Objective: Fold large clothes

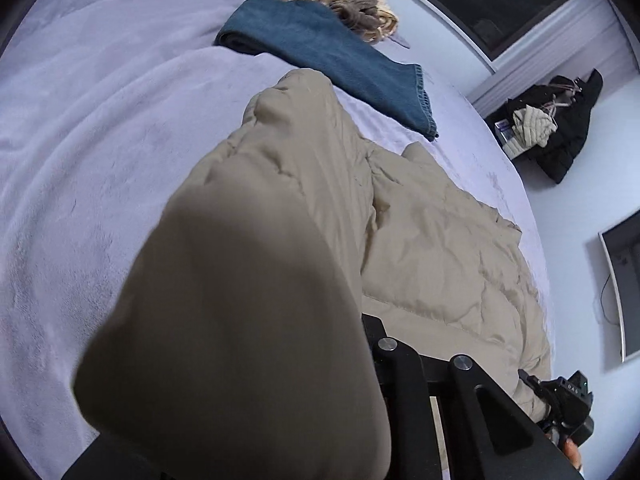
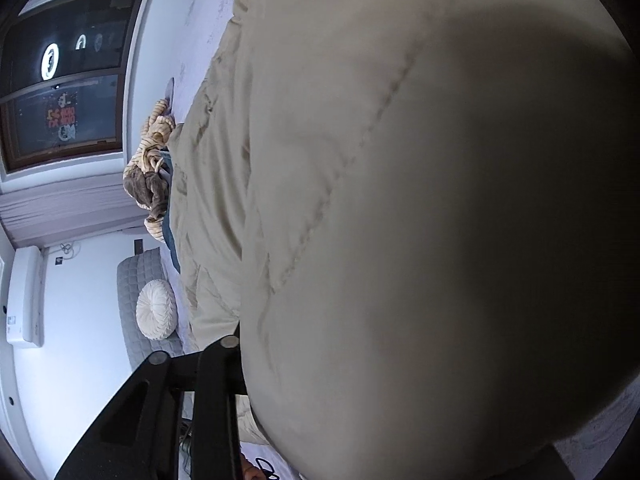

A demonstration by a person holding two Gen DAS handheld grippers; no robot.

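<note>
Two grippers, one beige puffer jacket [image 1: 420,240], spread on my lilac-covered bed [image 1: 100,160]. From the left wrist: a bulky fold of the jacket rises off the bed and drapes over the left gripper [image 1: 360,380], hiding its fingertips; I judge the jaws clamped on that padded edge; folded blue jeans [image 1: 332,56] lie beyond, a striped plush heap [image 1: 352,0] farther still; at near right the right gripper [image 1: 560,404] sits low by the jacket's hem. From the right wrist: quilted jacket fabric [image 2: 400,200] fills nearly everything, pressed close to the lens; tips hidden, apparently closed on cloth too. Step in hand, by my reading: lifting one side for the first fold; next, both hands must carry it across together, keeping the edge level.
</note>
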